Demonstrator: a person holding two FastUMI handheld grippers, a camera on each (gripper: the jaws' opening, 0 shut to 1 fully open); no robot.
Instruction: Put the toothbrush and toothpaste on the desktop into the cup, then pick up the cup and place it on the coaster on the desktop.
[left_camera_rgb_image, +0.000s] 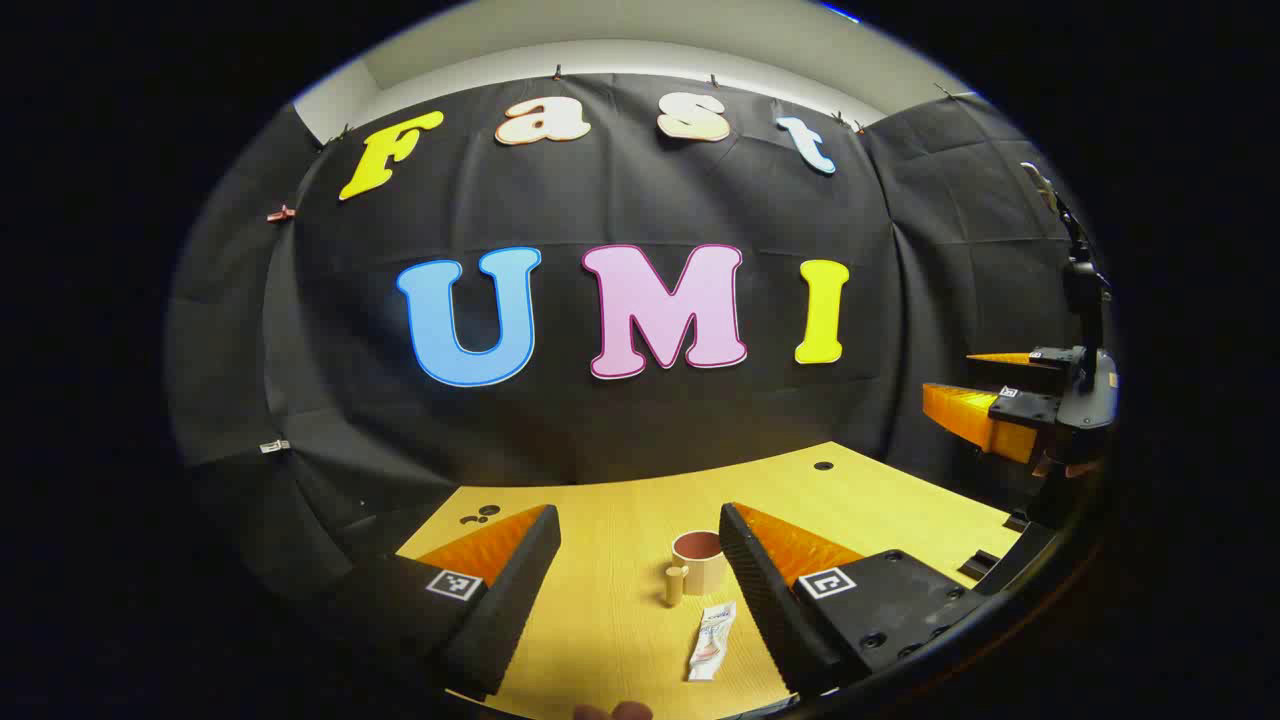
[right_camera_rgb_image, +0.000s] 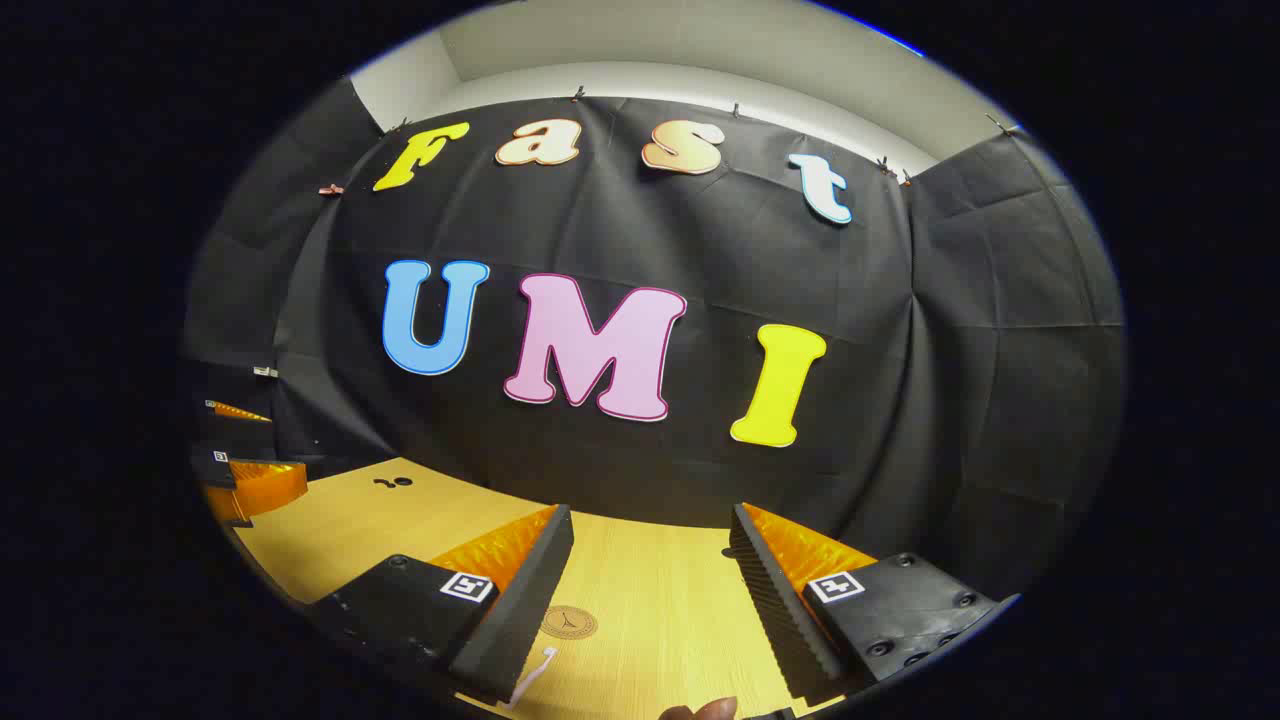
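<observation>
Jaws wide, toothpaste (left_camera_rgb_image: 712, 641) between them, cup (left_camera_rgb_image: 699, 561) beyond

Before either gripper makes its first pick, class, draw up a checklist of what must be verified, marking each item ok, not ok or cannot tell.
1. Left gripper open, holding nothing: ok.
2. Right gripper open, holding nothing: ok.
3. Cup upright on the desktop, mouth unobstructed: ok.
4. Toothpaste lying flat in front of the cup, between the left gripper's fingers: ok.
5. Coaster bare: ok.
6. Toothbrush fully graspable: cannot tell, partly hidden by a finger.
</observation>
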